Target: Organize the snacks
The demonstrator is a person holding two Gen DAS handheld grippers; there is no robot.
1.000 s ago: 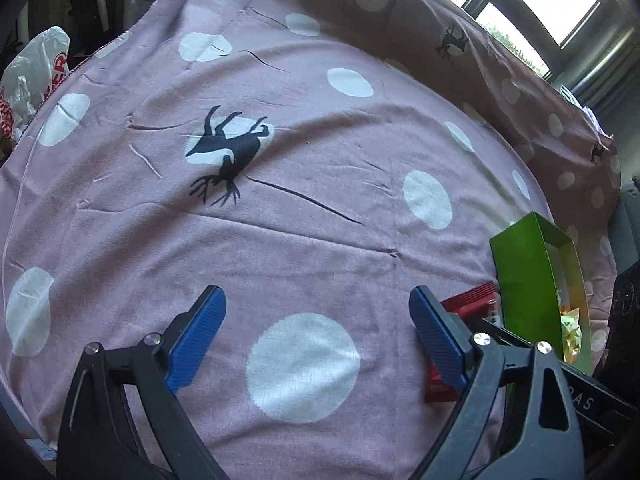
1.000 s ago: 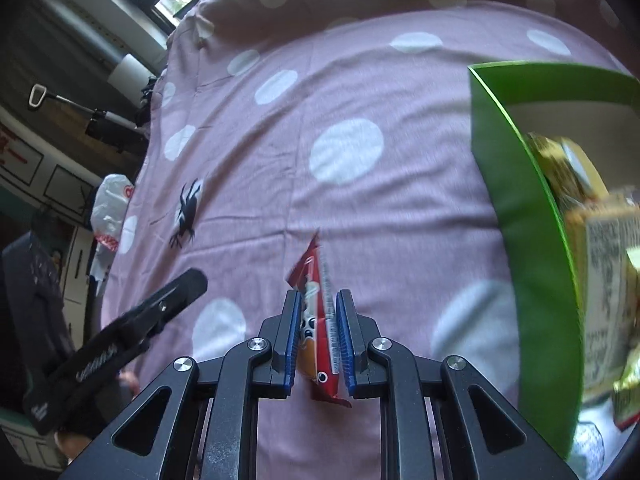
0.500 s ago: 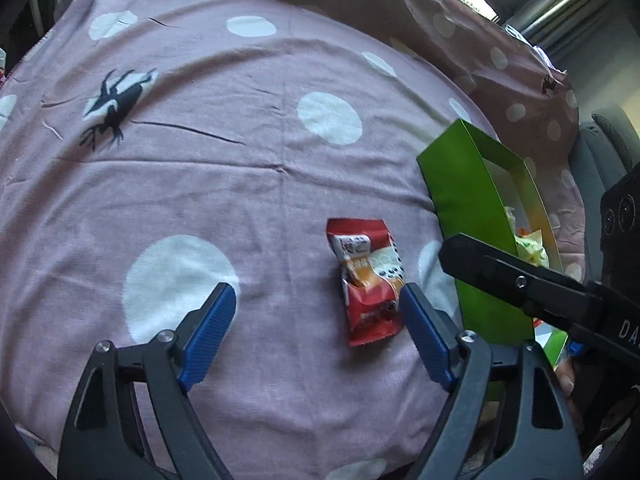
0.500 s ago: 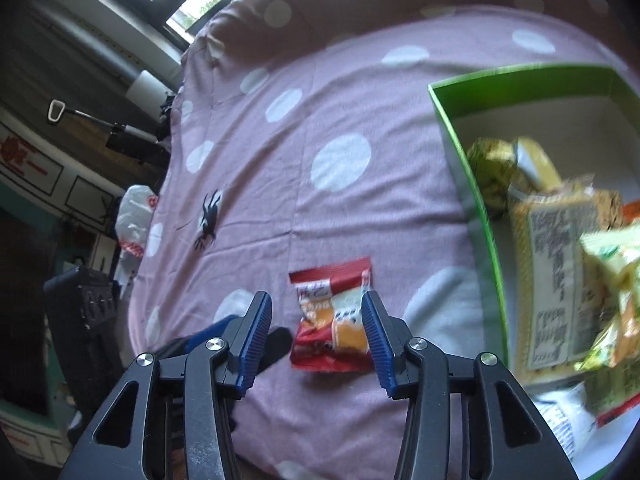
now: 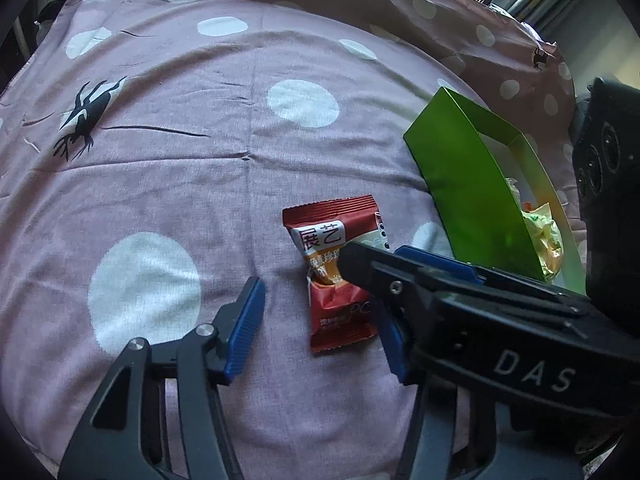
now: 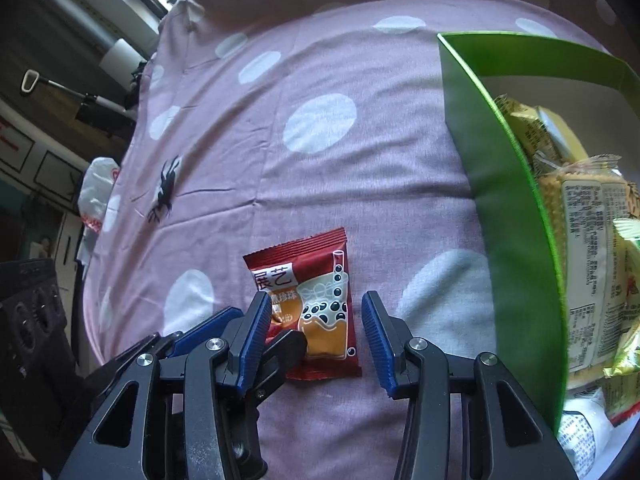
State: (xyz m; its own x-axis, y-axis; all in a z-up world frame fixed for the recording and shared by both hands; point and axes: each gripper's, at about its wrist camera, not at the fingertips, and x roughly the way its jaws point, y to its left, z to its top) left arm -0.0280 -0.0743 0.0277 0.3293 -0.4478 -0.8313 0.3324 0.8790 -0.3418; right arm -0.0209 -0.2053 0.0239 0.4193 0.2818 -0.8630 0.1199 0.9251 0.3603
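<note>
A red snack packet (image 5: 336,276) (image 6: 316,304) lies flat on the pink dotted cloth (image 5: 160,160), just left of the green box (image 5: 460,176) (image 6: 500,200). My left gripper (image 5: 318,336) straddles the packet's near end. Its jaws are closing, with the left pad still apart from the wrapper. My right gripper (image 6: 316,336) stands open over the same packet, pads clear of both its sides. In the left wrist view the right gripper's black finger (image 5: 384,276) crosses over the packet's right edge. The left gripper's finger (image 6: 284,348) lies against the packet's near left corner.
The green box holds several yellow and green snack packs (image 6: 580,240). A white plastic bag (image 6: 98,192) lies beyond the cloth's left edge. The right gripper's black body (image 5: 608,184) stands beside the box. Bare cloth stretches away behind the packet.
The right gripper opened and let the red packet drop flat onto the cloth. The left gripper swung over to the packet and its jaws narrowed around it.
</note>
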